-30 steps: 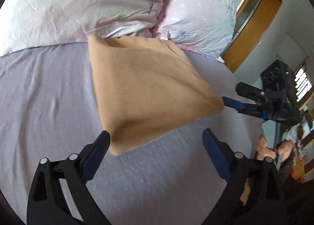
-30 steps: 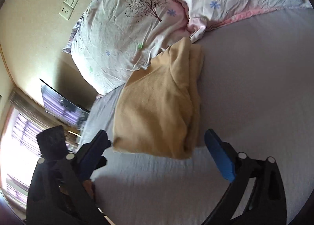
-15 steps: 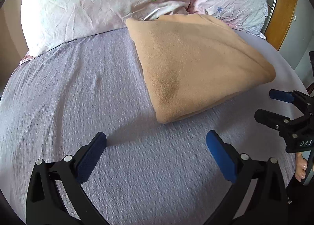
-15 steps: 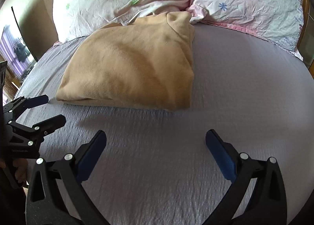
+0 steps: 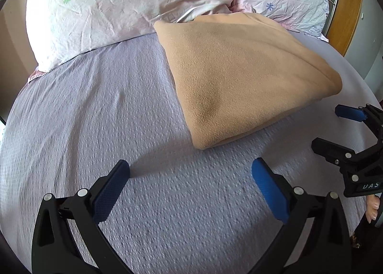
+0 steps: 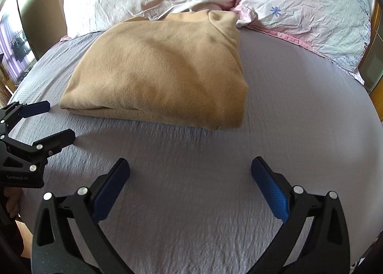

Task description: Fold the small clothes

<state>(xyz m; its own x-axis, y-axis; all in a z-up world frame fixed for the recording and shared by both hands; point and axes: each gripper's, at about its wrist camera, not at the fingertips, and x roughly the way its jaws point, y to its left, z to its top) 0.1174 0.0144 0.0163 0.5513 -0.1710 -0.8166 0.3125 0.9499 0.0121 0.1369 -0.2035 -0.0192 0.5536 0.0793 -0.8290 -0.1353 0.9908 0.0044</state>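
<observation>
Folded tan garment (image 5: 241,77) on bed (image 5: 95,111), ahead of both released grippers: left gripper (image 5: 190,178), right gripper (image 6: 190,176).

We see a tan fleece garment (image 5: 241,77) — plain, one even sandy shade with no print — and it reads a touch more yellow from the right wrist camera (image 6: 162,75). The bedsheet (image 5: 95,111) under it is pale lavender-grey with a fine woven, dimpled texture. The left pillow (image 5: 115,1) is pale pink, scattered with small blue and green flowers and a dark bare-branched tree print; the right pillow (image 6: 306,10) is pale pink fading to bluish white — with blue flowers and a deeper pink edging. Both the left gripper (image 5: 190,173) and the right gripper (image 6: 190,173) have black frames, silver rivets and blue textured pads (image 5: 270,190).
</observation>
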